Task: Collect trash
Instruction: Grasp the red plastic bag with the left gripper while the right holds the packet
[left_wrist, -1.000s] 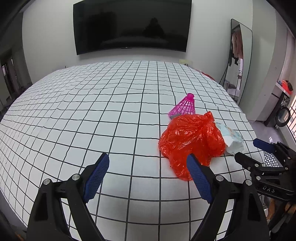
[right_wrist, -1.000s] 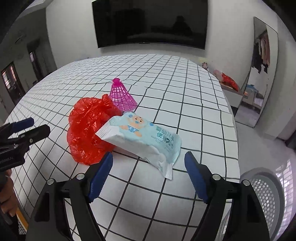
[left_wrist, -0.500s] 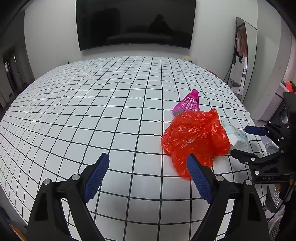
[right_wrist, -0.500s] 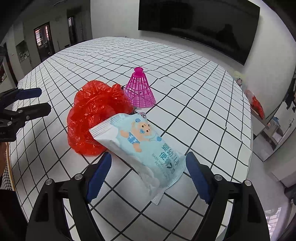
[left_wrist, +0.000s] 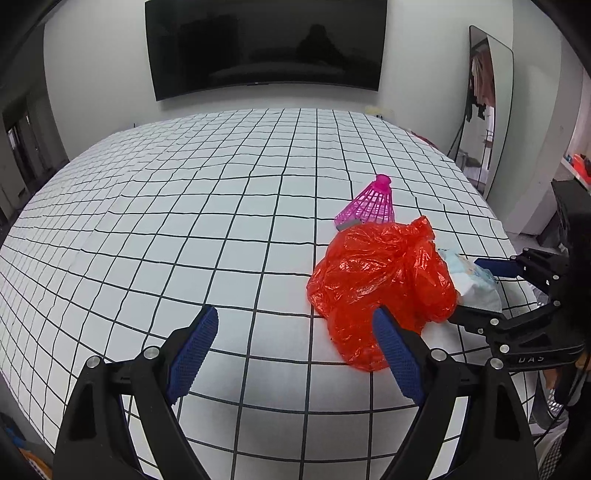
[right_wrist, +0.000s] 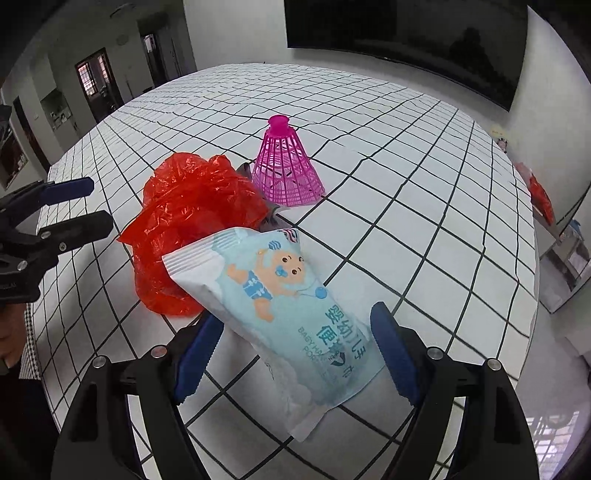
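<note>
Left wrist view. In front, a white table (left_wrist: 184, 206) with a black grid. Left hand-held gripper (left_wrist: 295, 314) spread wide, nothing between its blue pads (left_wrist: 192, 350), hanging above the near part of the table. Right-hand pad in front of the near edge of a crumpled red plastic bag (left_wrist: 380, 273); not possible to tell if touching it. Behind the red plastic bag and just beside it, a pink shuttlecock (left_wrist: 373, 206), standing on its wide end with the cork up. To the right of the red plastic bag and leaning on it, a pale blue wipes packet (left_wrist: 476, 280), partly hidden. Right hand-held gripper (left_wrist: 469, 290) reaching in from the right, one finger on each side of this packet. Far behind the bag, on the wall, a dark television (left_wrist: 266, 44); to the right of that, a tall mirror (left_wrist: 487, 110).

Right wrist view. Wipes packet in the middle, its upper end lying on the red plastic bag, its lower end toward the camera. Right hand-held gripper spread, jaws just closed a little further, the packet between them, blue pads right beside its long edges; no clear pressing to be seen. Shuttlecock behind the red plastic bag, slightly to the right. Left hand-held gripper at the left of the bag, apart from it, open and empty.
</note>
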